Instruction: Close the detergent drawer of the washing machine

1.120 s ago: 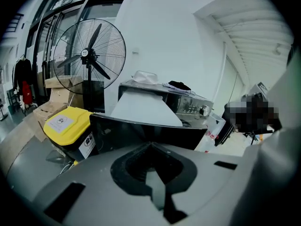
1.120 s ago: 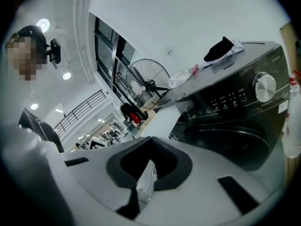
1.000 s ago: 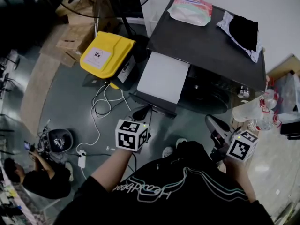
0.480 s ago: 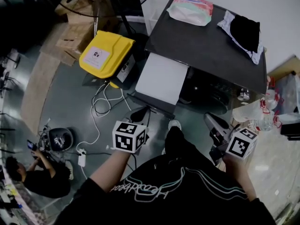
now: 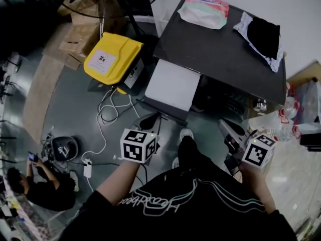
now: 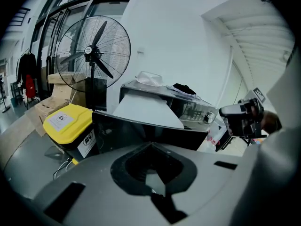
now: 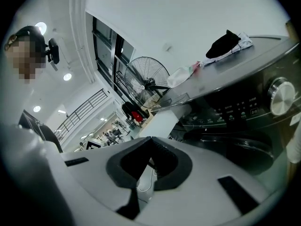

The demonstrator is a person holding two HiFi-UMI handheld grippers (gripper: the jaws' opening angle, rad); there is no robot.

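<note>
The dark washing machine point(image 5: 220, 49) stands ahead, with its white detergent drawer point(image 5: 171, 87) pulled far out of the front left. The left gripper view shows the drawer point(image 6: 146, 111) straight ahead, and the right gripper view catches the drawer point(image 7: 162, 121) past the control panel and dial point(image 7: 278, 97). My left gripper point(image 5: 149, 121) hovers just short of the drawer's front edge, jaws shut on nothing; its tips point(image 6: 151, 145) meet in a point. My right gripper point(image 5: 224, 129) is off to the right, low before the machine door, also shut and empty point(image 7: 150, 139).
A pink packet point(image 5: 203, 10) and a black cloth point(image 5: 261, 33) lie on the machine top. A yellow bin point(image 5: 113, 58) and a standing fan point(image 6: 91, 55) are at the left. Cables point(image 5: 108, 114) cross the floor. Plastic bottles point(image 5: 281, 122) stand at the right. A person point(image 5: 30, 185) crouches at lower left.
The wearer's foot has stepped forward toward the machine. Both grippers shifted only slightly. The drawer is still pulled out.
</note>
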